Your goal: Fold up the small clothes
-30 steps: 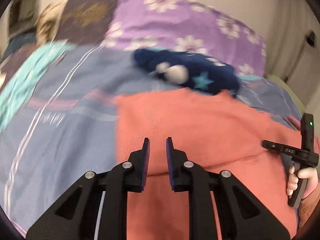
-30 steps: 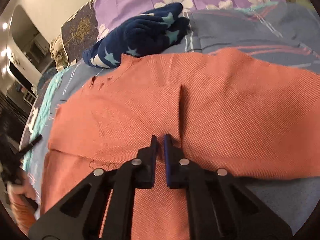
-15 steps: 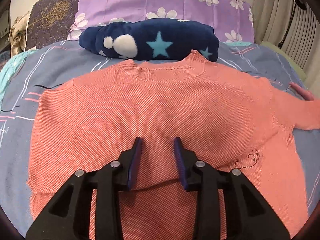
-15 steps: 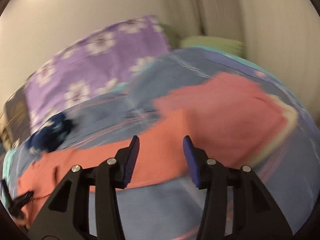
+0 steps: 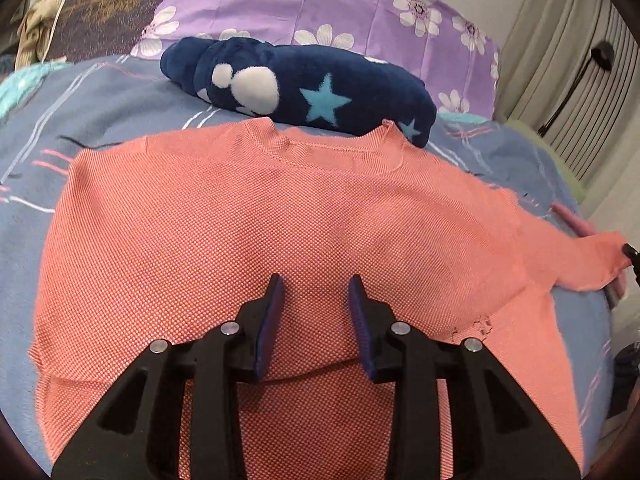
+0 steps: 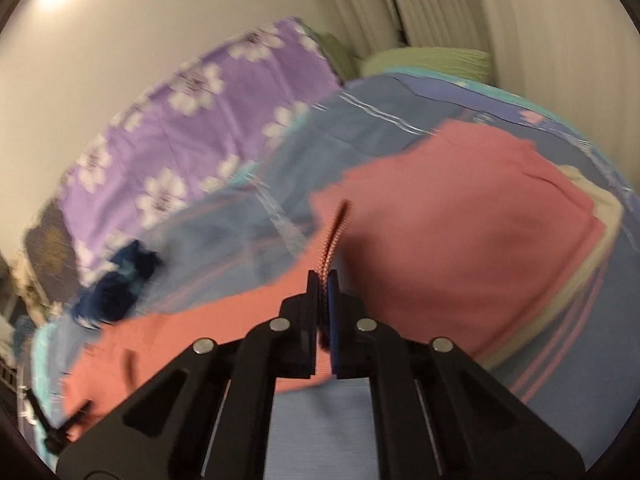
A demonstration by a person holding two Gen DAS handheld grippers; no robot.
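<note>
In the left wrist view the left gripper (image 5: 316, 284) fills the bottom centre, its jaws parted a moderate way with nothing between them; both blue pads (image 5: 267, 332) hover over the orange top (image 5: 256, 224). A folded edge of that top runs across just under the fingers, low in the frame. The top lies spread flat on the blue bedspread (image 5: 80, 112), neckline towards the upper middle, one sleeve stretching to the right edge, where a small black part shows at the sleeve's end. A small embroidered mark sits on the fabric at lower right. Just beyond the neckline, touching it at the right, lies a navy plush (image 5: 296, 84) with stars and white spots. Behind it, across the top, stands a purple flowered pillow (image 5: 328, 12), with a dark brown one in the upper left and curtains at the upper right.

The right wrist view is blurred. The right gripper (image 6: 323, 280) at bottom centre has just snapped closed, jaws pinched on the sleeve edge (image 6: 334, 236) of the orange top, which rises as a thin ribbed strip from the fingertips. Past it, at centre right, lies a pink cloth (image 6: 480, 220) on the bedspread, with the purple pillow at upper left
</note>
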